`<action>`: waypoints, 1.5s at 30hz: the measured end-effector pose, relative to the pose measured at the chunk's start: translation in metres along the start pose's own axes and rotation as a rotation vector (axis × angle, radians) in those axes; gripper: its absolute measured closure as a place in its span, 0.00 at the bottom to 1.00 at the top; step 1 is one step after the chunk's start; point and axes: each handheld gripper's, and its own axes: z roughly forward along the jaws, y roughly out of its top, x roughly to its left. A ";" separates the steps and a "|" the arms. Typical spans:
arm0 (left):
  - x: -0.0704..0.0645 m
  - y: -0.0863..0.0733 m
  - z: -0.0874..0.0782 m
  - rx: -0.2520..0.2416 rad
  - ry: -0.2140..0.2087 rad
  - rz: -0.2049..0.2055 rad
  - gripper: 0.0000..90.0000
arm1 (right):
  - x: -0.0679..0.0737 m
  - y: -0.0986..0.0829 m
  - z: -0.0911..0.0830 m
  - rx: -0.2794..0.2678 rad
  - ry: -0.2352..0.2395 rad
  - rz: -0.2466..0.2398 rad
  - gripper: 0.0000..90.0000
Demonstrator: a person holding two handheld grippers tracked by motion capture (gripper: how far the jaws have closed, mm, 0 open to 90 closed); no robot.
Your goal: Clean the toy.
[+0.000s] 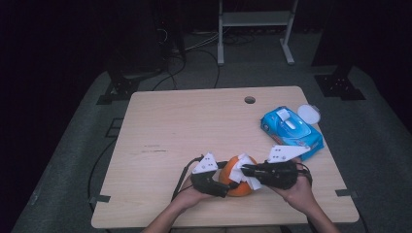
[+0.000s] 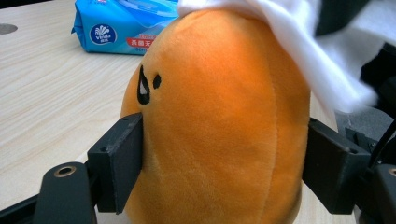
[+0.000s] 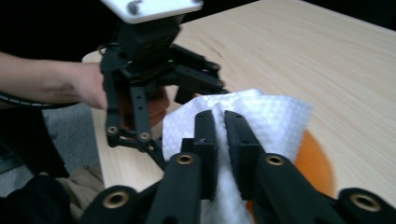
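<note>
An orange plush toy [image 1: 234,178] with a small black face stands near the table's front edge. My left gripper [image 1: 228,186] is shut on the plush toy [image 2: 219,126], one jaw pressed into each side. My right gripper [image 1: 244,170] is shut on a white wet wipe [image 1: 245,171], which is laid over the top of the toy. In the right gripper view the white wipe [image 3: 275,121] is pinched between the jaws of my right gripper [image 3: 220,122], with the orange toy [image 3: 317,163] beneath it and the left gripper behind.
A blue pack of wet wipes [image 1: 290,128] lies at the table's right side, its white lid [image 1: 309,114] flipped open. A cable hole [image 1: 249,100] sits near the far edge. The pack [image 2: 123,25] lies behind the toy in the left gripper view.
</note>
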 end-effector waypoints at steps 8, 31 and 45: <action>-0.005 0.002 0.003 0.010 0.007 0.043 0.24 | -0.014 -0.004 -0.005 -0.020 -0.083 0.010 0.71; -0.005 0.003 0.004 0.030 0.005 0.055 0.21 | -0.007 -0.003 0.000 -0.019 -0.050 0.057 0.89; -0.002 0.000 0.004 -0.002 -0.022 0.042 0.09 | -0.039 -0.023 -0.008 0.003 -0.134 0.137 0.88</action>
